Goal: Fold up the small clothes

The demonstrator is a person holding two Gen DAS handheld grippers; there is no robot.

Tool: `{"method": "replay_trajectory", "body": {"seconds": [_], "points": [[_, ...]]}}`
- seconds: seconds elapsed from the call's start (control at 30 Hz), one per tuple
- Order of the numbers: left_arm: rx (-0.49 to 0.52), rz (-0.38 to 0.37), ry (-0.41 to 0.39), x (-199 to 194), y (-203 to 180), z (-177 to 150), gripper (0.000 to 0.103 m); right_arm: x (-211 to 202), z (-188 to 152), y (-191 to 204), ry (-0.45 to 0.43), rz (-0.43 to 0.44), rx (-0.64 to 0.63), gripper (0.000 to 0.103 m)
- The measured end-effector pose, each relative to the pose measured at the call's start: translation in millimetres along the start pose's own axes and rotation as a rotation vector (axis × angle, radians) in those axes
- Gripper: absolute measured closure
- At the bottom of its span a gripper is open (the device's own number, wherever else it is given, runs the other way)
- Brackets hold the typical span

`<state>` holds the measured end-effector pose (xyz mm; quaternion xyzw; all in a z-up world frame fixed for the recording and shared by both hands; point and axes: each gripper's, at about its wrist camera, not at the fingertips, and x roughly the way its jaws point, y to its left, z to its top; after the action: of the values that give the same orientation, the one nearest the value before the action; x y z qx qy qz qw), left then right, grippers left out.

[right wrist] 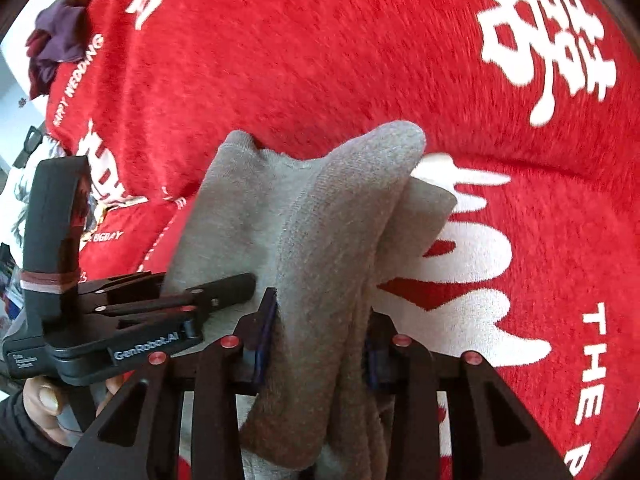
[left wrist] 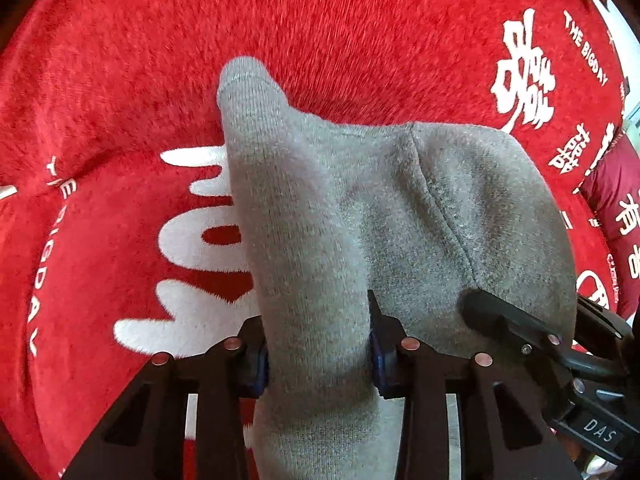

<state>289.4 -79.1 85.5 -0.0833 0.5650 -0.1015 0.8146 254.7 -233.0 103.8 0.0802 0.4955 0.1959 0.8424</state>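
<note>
The grey sock runs under both cameras, its near end cut off. A dark clothes heap lies far left on the red blanket. The left claw and right claw each pinch a sock fold.

Sock in my black, blue-padded fingers: plain grey knit. Blanket: red plush, white lettering. Clothes heap: purple, maroon.
</note>
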Motion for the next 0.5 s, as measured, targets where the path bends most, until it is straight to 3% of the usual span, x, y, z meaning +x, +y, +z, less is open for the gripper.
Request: {"method": "replay_trajectory", "body": {"seconds": [0.3, 0.5], "points": [[0.036, 0.003, -0.042, -76.1, 6.6, -38.7, 0.064, -58.5, -23.1, 47.8, -0.036, 0.030, -0.050, 0.065], [0.056, 0.013, -0.070, -129.5, 15.1, -80.7, 0.064, -97.4, -58.4, 91.7, -0.054, 0.050, -0.113, 0.065]]}}
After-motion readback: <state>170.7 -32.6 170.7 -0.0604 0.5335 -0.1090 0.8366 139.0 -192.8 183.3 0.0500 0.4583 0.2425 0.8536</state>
